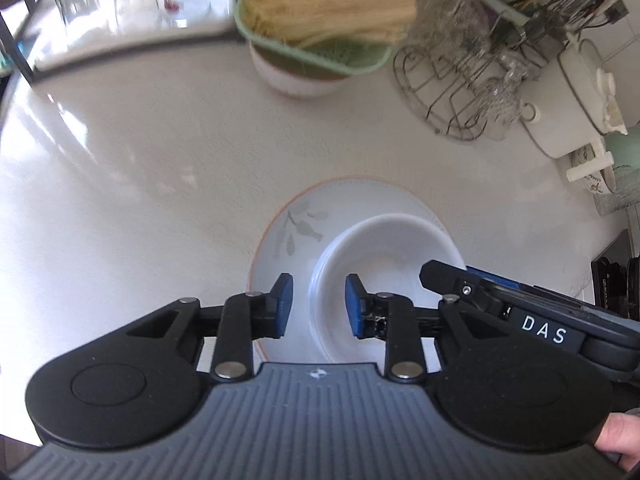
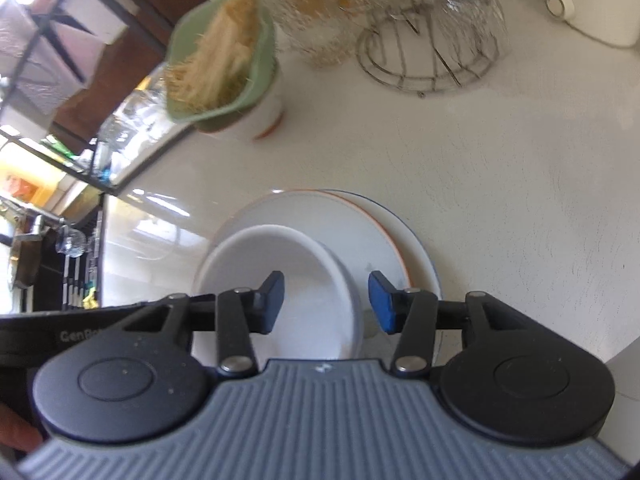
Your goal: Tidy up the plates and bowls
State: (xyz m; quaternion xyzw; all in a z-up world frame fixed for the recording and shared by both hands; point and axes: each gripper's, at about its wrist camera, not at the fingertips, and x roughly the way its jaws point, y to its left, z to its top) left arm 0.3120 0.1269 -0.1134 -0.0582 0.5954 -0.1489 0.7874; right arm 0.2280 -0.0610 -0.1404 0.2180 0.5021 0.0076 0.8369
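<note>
Left wrist view: left gripper hovering with jaws parted, straddling the near rim of a bowl, gripping nothing. Bowl sitting on a plate, plate lying on the desk. Bowl glossy white, round, deep; plate flat, leaf-printed, orange-edged. Desk pale, finely speckled, shining. Wire rack standing well apart.

Right wrist view: right gripper poised with jaws parted across the bowl wall, touching or not impossible to tell. Two plates lying stacked beneath, the lower blue-edged. Stacking seemingly well advanced; another bowl under a green basket possibly remaining.
</note>
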